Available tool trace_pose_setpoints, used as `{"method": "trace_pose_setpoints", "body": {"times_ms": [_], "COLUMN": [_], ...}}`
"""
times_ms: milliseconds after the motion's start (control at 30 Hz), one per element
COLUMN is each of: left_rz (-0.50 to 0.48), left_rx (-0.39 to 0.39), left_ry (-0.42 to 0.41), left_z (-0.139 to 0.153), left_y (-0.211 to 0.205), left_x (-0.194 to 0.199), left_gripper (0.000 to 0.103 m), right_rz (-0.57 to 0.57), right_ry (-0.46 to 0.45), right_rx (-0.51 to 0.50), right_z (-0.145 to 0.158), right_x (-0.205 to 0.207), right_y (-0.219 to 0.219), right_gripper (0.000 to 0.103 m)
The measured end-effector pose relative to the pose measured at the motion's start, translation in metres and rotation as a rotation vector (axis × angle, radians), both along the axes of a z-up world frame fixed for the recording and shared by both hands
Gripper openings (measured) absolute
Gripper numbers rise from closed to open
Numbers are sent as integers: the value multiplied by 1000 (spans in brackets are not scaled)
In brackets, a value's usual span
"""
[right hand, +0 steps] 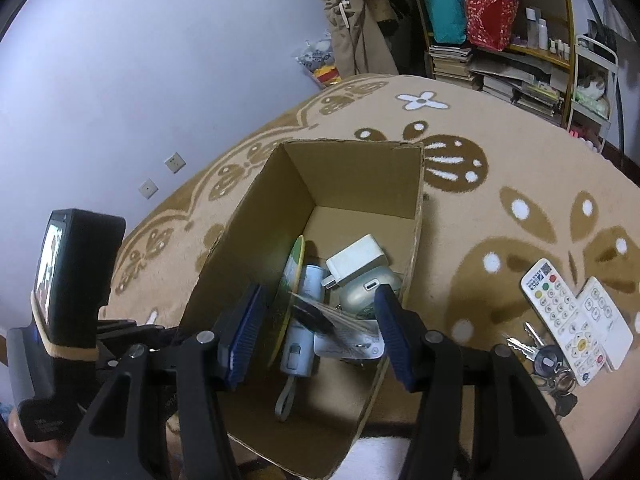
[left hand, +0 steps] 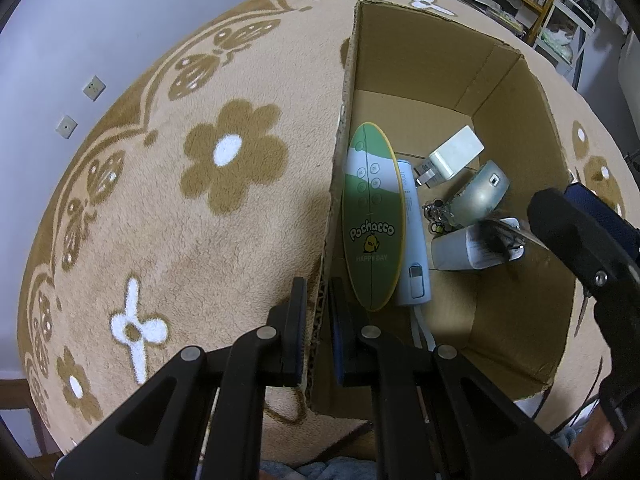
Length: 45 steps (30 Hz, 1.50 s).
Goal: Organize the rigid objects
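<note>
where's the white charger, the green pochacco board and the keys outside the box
white charger (left hand: 456,157): left wrist view, on its flat top face.
green Pochacco board (left hand: 372,216): left wrist view, middle of its printed face.
keys (right hand: 550,362): right wrist view, on the round dark key head.

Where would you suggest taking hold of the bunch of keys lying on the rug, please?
Probably the black key head, from straight above. The bunch of keys lies flat on the rug right against the white remote control, so the fingers would best straddle the head along the side away from the remote, where bare rug leaves room.
</note>
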<state>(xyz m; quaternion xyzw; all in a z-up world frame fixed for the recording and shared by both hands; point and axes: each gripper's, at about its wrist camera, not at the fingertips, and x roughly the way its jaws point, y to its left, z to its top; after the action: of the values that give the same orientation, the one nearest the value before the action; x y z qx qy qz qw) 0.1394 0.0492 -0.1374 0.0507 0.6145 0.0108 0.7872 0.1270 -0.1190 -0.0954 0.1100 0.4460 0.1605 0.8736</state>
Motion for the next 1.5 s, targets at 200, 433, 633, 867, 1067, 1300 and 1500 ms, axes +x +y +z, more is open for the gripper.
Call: {"method": "trace_pose_setpoints", "body": {"times_ms": [200,433,633,867,1067,1300,1500], "left_rz": [1,1,0,0,-1,1,1], "left_rx": [-5,-3,-1,-1,-1,-4,-2], "left_ry": [0,0,0,1,1,2,3], "left_z": [-1,-2,-2,-1,-1,-1,-1], "left_y": [0,1,2,2,3,3,3], "left_x": [0,0,0,0,1,1,2], "left_gripper": [10,11,11,11,11,11,12], "right_rz": [-5,-58,-146,-233,-316,-435,-505], "right_ry": [-25,-84,-51,12,91,184,208], "right_rx": [-19,-123,-139,-176,-197,-222,-256], "right_z": [8,25,22,3,-22,-52,-72], "right_x": [-3,-8,-8,-12,-17,-18,-19], "right_y": [-1,-18,-47,-73,-100,-133,-145], "right_gripper": [61,82,99,101,101,101,101]}}
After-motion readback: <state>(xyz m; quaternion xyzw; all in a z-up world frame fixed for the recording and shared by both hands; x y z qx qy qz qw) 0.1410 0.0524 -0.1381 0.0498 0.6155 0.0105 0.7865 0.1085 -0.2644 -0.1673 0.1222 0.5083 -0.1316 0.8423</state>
